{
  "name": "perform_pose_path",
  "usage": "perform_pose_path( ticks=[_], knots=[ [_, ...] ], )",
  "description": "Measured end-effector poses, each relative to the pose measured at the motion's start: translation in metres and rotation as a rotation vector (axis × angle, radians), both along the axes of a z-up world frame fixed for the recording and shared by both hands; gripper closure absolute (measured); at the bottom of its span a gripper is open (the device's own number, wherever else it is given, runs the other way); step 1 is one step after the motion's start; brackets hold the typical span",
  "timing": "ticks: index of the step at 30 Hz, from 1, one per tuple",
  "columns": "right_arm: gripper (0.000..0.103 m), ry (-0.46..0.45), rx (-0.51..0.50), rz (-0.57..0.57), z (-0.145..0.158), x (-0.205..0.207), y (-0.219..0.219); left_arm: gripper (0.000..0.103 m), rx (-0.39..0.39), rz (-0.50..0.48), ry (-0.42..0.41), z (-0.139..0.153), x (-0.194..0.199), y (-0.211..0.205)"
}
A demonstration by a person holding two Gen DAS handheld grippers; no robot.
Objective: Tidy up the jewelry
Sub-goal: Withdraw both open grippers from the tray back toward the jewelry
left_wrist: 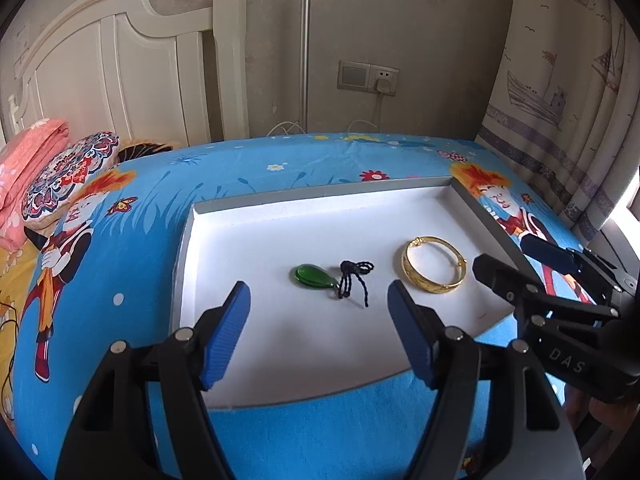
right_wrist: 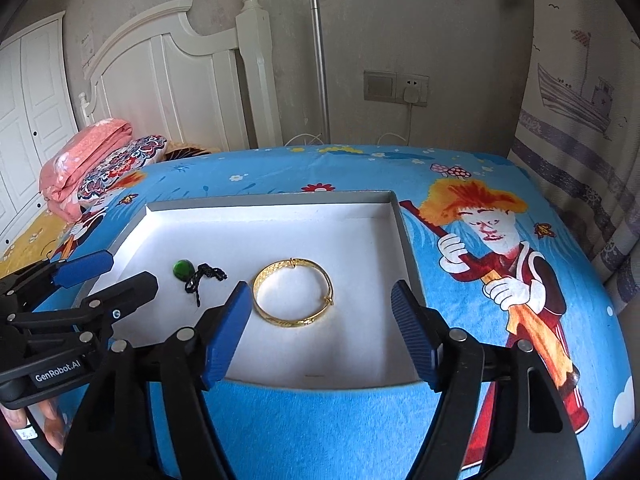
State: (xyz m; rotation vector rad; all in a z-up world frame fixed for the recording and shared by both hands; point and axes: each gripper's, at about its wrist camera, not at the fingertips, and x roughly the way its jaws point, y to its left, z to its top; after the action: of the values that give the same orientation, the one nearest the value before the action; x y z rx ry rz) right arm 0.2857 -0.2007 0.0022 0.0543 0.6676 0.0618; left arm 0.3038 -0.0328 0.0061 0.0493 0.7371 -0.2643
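A shallow white tray (left_wrist: 320, 200) (right_wrist: 272, 210) lies on the blue cartoon bedspread. In it lie a green teardrop pendant (left_wrist: 313, 276) (right_wrist: 183, 270) with a black cord (left_wrist: 354, 278) (right_wrist: 204, 276) and, to its right, a gold bangle (left_wrist: 434, 264) (right_wrist: 294, 294). My left gripper (left_wrist: 319, 300) (right_wrist: 108, 276) hangs open just short of the pendant, nothing between its blue pads. My right gripper (right_wrist: 322, 304) (left_wrist: 502, 258) is open too, near the bangle, which lies flat on the tray and touches neither pad.
The bed's white headboard (left_wrist: 120, 72) stands at the back left, with a folded pink quilt (left_wrist: 24, 168) and a patterned pillow (left_wrist: 72, 172) beside it. A curtain (left_wrist: 560, 100) hangs at the right. A wall socket (left_wrist: 368, 78) with a plugged-in charger and a metal pole (left_wrist: 305, 60) stand behind.
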Motion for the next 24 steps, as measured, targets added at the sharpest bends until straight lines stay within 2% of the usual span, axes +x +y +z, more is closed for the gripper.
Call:
perform_pose_path(
  ticks=[12, 24],
  knots=[
    [0.029, -0.054, 0.004, -0.011, 0.006, -0.042, -0.004, 0.033, -0.052, 0.054, -0.036, 0.005, -0.033, 0.024],
    [0.026, -0.083, 0.013, -0.049, -0.001, -0.096, -0.026, 0.033, -0.071, 0.151, -0.076, 0.003, -0.088, 0.075]
  ],
)
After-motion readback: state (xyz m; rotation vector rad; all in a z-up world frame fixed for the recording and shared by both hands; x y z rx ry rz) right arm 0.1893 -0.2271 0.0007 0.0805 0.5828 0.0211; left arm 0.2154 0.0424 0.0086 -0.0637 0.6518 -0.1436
